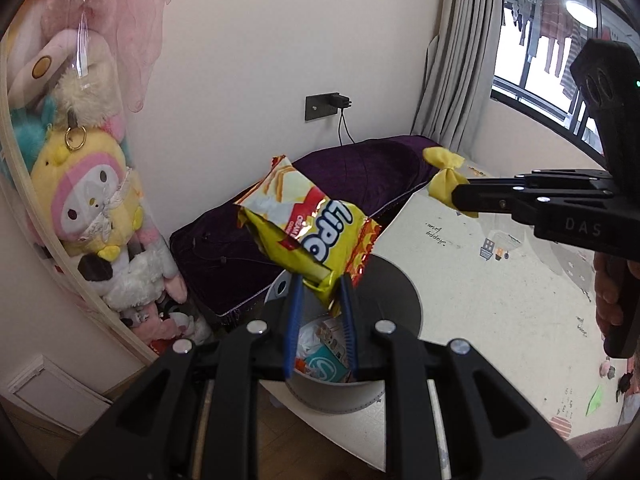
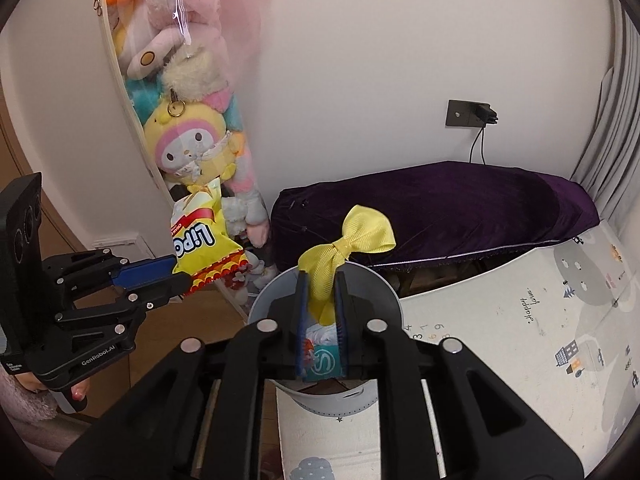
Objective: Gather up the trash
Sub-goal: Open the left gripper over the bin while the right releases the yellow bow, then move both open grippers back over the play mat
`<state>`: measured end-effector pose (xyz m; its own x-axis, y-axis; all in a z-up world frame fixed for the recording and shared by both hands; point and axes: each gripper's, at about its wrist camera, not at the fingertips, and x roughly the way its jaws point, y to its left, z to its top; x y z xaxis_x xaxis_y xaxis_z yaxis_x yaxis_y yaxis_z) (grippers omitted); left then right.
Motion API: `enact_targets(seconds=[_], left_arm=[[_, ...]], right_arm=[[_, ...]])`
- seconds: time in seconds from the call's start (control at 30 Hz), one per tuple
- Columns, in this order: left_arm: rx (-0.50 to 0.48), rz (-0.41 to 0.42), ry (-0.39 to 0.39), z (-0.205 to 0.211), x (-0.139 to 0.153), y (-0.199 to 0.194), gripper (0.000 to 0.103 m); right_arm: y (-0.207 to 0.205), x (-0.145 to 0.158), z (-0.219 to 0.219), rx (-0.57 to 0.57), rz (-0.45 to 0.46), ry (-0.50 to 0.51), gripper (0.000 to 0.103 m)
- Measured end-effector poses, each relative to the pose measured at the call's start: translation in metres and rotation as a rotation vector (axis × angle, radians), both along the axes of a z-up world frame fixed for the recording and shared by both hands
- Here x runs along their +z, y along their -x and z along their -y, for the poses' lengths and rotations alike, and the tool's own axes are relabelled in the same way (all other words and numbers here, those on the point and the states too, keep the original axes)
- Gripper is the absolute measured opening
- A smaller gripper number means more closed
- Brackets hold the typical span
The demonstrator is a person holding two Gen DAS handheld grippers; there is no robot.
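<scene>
The grey bin (image 2: pixel 372 284) stands on the play mat (image 2: pixel 520 340) and already holds a teal packet (image 2: pixel 322 364) and white paper. Above it, the left gripper (image 1: pixel 320 284) pinches a yellow snack bag (image 1: pixel 308 232). The right gripper (image 2: pixel 320 288), its jaws slightly parted, has a yellow bow (image 2: pixel 344 248) between them.

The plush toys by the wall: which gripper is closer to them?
Left. The left gripper, holding the snack bag, is right beside the plush toys. The right gripper, with the yellow bow, is farther off, over the bin.
</scene>
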<state>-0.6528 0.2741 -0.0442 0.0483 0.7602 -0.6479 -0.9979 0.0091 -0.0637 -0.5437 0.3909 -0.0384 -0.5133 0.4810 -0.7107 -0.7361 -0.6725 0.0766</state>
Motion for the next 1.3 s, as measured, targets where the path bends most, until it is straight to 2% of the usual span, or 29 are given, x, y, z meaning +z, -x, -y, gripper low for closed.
enact_targets(seconds=[0.13,0.2,0.33,0.4,0.47,0.5,0.53,0.7,0.87,0.93,1.03,1.1,1.3], left_arm=[[0.000,0.001,0.014,-0.011,-0.004,-0.002,0.019],[-0.003,-0.002,0.023,-0.015,-0.007,-0.004,0.019],[-0.011,-0.006,0.042,-0.023,-0.013,-0.009,0.020],[-0.014,-0.010,0.056,-0.029,-0.017,-0.011,0.023],[-0.015,-0.004,0.071,-0.033,-0.020,-0.013,0.037],[-0.014,-0.001,0.068,-0.034,-0.021,-0.014,0.047],[-0.016,0.001,0.062,-0.033,-0.020,-0.016,0.051],[-0.050,-0.008,0.057,-0.033,-0.018,-0.026,0.054],[-0.101,-0.019,0.044,-0.028,-0.014,-0.035,0.056],[-0.124,-0.022,0.035,-0.025,-0.012,-0.039,0.060],[-0.171,-0.023,0.023,-0.021,-0.009,-0.047,0.062],[-0.209,-0.026,0.019,-0.017,-0.008,-0.055,0.063],[-0.369,-0.029,0.012,-0.005,-0.009,-0.090,0.063]], right_arm=[[0.002,-0.004,-0.012,0.016,0.008,0.012,0.025],[0.002,-0.006,-0.017,0.012,0.007,0.016,0.032],[-0.007,-0.009,-0.023,-0.004,0.000,0.028,0.032],[-0.013,-0.010,-0.024,-0.015,-0.001,0.036,0.032],[-0.021,-0.012,-0.025,-0.032,-0.003,0.044,0.032],[-0.024,-0.013,-0.025,-0.041,-0.003,0.048,0.033],[-0.027,-0.014,-0.025,-0.050,-0.003,0.052,0.033],[-0.045,-0.017,-0.017,-0.105,-0.002,0.066,0.033],[-0.065,-0.019,-0.001,-0.180,0.002,0.078,0.033],[-0.074,-0.019,0.007,-0.211,0.001,0.081,0.033],[-0.086,-0.018,0.023,-0.267,0.001,0.078,0.033],[-0.094,-0.016,0.036,-0.311,-0.001,0.072,0.037],[-0.133,-0.013,0.081,-0.480,-0.007,0.060,0.038]])
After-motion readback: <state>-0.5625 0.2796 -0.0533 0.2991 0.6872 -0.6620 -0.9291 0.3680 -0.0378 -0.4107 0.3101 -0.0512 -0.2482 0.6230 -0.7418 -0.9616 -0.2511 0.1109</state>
